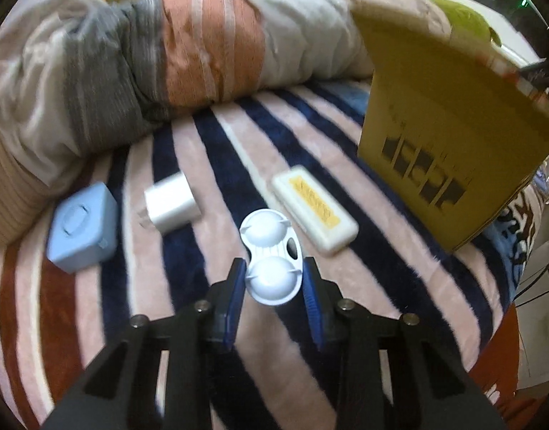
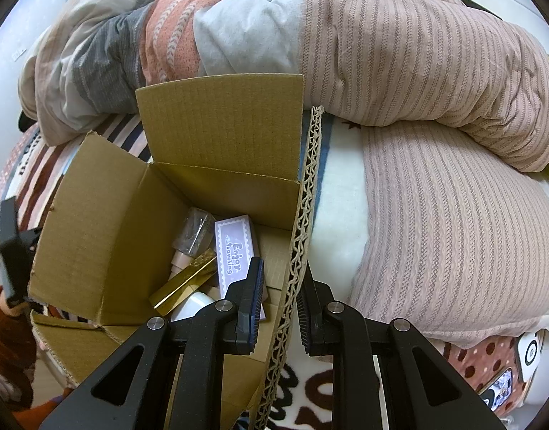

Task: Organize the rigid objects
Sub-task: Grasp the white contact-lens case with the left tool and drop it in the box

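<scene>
In the left wrist view my left gripper [image 1: 273, 275] is shut on a white double-dome contact lens case [image 1: 271, 256] and holds it over the striped blanket [image 1: 217, 165]. A pale blue square case [image 1: 81, 228], a white charger plug [image 1: 172, 203] and a cream bar with a yellow label [image 1: 314, 209] lie on the blanket ahead. The cardboard box [image 1: 450, 136] stands to the right. In the right wrist view my right gripper [image 2: 282, 297] straddles the right wall flap of the open box [image 2: 303, 215], jaws close on either side of it. Inside lie a purple "Enjoy traveling" card [image 2: 235, 254], a gold bar [image 2: 185, 290] and small bottles.
A rolled duvet [image 1: 138, 57] in grey, orange and pink runs along the back of the bed [image 2: 418, 71]. A phone [image 2: 498, 388] lies on the dotted blanket at the lower right of the right wrist view.
</scene>
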### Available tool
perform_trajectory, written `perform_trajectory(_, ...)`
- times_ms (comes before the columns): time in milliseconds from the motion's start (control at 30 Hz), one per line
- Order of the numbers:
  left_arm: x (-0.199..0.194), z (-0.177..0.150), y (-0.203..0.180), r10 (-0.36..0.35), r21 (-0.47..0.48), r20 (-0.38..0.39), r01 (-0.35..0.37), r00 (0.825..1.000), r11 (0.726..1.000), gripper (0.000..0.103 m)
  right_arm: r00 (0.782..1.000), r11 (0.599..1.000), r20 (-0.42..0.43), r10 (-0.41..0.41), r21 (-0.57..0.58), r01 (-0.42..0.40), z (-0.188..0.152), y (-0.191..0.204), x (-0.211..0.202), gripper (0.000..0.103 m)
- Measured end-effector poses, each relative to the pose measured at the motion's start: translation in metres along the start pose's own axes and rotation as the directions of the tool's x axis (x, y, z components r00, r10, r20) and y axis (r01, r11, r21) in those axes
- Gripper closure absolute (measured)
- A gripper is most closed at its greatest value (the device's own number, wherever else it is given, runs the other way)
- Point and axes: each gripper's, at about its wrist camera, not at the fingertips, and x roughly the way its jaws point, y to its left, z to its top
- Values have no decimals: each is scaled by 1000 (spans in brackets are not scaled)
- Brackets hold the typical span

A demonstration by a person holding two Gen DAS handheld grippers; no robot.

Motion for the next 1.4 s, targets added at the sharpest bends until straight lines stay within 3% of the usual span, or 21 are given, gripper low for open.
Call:
perform_trajectory(300,-80,68,-20,-34,62,180,23,983,998,75,1000,1000,0,1,1,-1,0,1,-1,89)
perform_trajectory(467,-91,109,-52,-99,119,206,76,974,990,75,1000,1000,0,1,0,-1,0,0,-1,89)
perform_trajectory(633,-60,139,-89,-175,155,116,156,978,975,75,1000,1000,2,2,2,-2,0,1,-2,89)
perform_trajectory(767,-31,148,-112,-157,158,34,150,987,976,75,1000,1000,3,6,4,-6,1,2,-2,89)
perform_trajectory(900,-7,150,-121,-88,143,-30,92,996,985,74,1000,1000,3,7,3,-7,1,1,-2,89)
perform_trajectory(1067,-14,145,-117,-99,139,-17,100,995,985,74,1000,1000,2,5,2,-5,1,0,-2,89)
perform_trajectory(1133,-25,144,-109,-102,132,7,100,995,986,63,1000,1000,1,4,3,-4,1,0,-2,89)
perform_trajectory(1233,-45,142,-86,-103,98,58,97,993,990,55,1000,1000,0,3,4,-3,1,1,-2,89)
perform_trajectory(1400,-74,131,-27,-33,19,128,31,991,999,45,1000,1000,-2,1,3,-1,0,0,-2,89)
